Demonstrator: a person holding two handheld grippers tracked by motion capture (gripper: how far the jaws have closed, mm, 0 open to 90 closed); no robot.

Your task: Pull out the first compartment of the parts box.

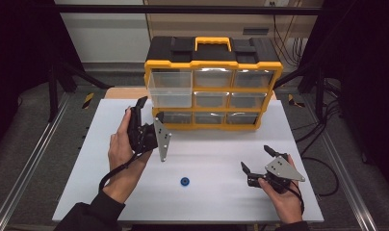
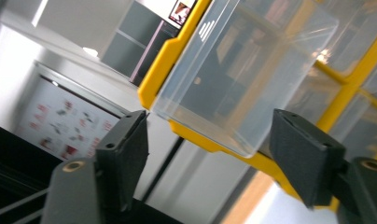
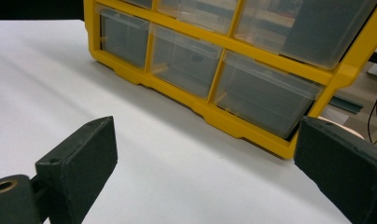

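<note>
organizer (image 1: 213, 91) yellow/blk | drawer (image 1: 170, 90) clear | table (image 1: 221, 159) white | disc (image 1: 185, 181) blue

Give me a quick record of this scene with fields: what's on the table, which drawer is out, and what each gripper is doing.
surface: white table
organizer: yellow and black drawer cabinet at the far side, three by three clear drawers
open drawer: top-left drawer, pulled out and looks empty
loose item: small blue round part on the table near the front
left gripper: open, raised just below the pulled-out drawer, holding nothing
right gripper: open, low over the table at right, holding nothing
right gripper view: fingers spread, facing the cabinet's lower drawers
</note>
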